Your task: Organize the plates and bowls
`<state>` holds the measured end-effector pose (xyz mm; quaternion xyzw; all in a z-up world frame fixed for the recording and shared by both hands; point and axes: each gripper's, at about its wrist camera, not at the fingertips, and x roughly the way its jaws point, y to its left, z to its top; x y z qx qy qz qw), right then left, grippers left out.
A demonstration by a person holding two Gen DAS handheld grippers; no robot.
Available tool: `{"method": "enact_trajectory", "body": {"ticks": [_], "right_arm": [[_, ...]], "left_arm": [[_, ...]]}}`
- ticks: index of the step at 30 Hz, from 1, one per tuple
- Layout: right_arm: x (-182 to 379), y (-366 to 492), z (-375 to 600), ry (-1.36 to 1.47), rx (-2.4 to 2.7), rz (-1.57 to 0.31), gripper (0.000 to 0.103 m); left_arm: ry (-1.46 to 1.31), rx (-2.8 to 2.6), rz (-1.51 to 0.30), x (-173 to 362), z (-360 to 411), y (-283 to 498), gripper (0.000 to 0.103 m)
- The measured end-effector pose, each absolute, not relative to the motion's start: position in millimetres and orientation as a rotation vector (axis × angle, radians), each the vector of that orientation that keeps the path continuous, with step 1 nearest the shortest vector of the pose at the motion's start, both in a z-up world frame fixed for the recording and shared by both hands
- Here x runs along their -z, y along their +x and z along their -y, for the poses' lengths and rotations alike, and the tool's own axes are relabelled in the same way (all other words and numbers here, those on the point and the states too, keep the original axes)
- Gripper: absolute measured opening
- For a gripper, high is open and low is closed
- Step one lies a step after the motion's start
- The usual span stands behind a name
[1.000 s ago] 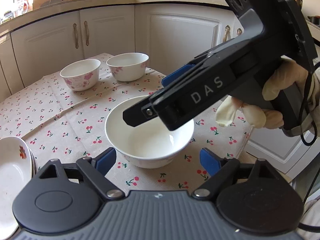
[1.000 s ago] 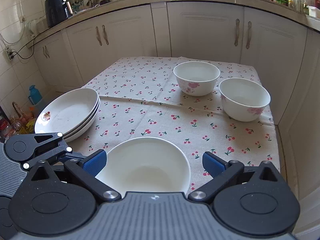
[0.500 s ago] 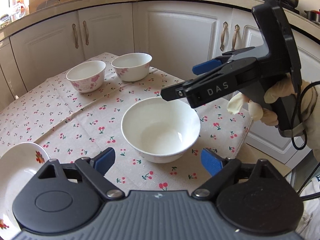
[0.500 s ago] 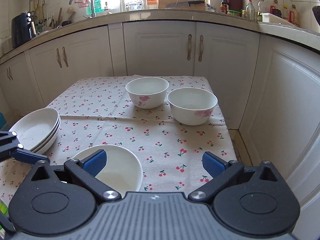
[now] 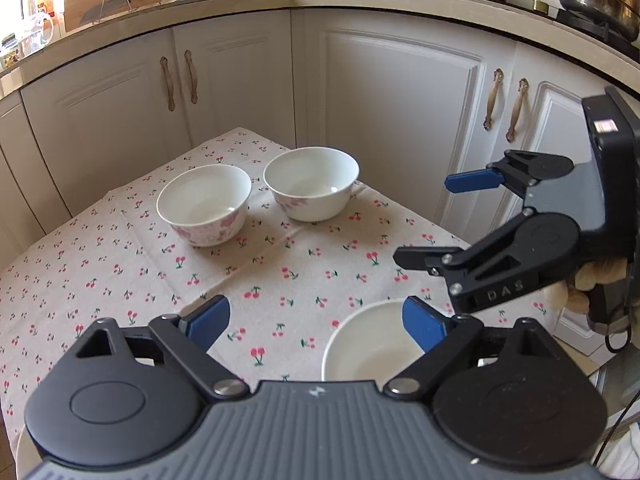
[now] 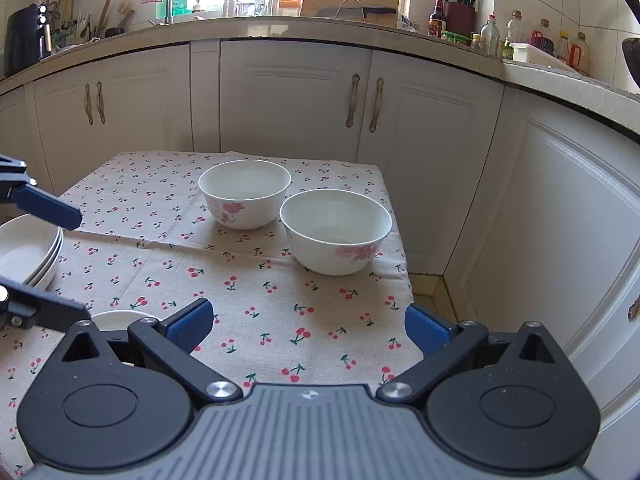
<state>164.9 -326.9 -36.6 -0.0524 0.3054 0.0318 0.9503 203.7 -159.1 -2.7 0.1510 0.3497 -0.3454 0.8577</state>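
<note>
A plain white bowl stands on the cherry-print cloth, partly behind my left gripper's right finger. My left gripper is open above the cloth and holds nothing. Two flowered bowls sit side by side at the far end. In the right wrist view they are the farther bowl and the nearer bowl, ahead of my right gripper, which is open and empty. The plain bowl peeks out at its lower left. Stacked plates lie at the left edge.
The right gripper, held by a gloved hand, hangs over the table's right side. The left gripper shows at the right wrist view's left edge. White cabinets stand close behind the table, whose right edge drops to the floor.
My left gripper drew back and up from the plain bowl, which now sits low right in its view. The right gripper swung aside and now faces the two flowered bowls.
</note>
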Motion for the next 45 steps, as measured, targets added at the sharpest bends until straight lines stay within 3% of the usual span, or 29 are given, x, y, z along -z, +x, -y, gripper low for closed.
{"method": "enact_trajectory", "body": {"ticks": [32, 45], "right_arm": [[75.6, 261.4, 366.2, -0.215, -0.222, -0.598, 0.103], [78.1, 276.0, 369.4, -0.184, -0.261, -0.587, 0.093]], "left_arm": [[0.391, 0.85, -0.85, 30.5, 276.3, 380.1, 0.094], [0.413, 0.882, -0.898, 47.5, 289.9, 397.2, 0.08]]}}
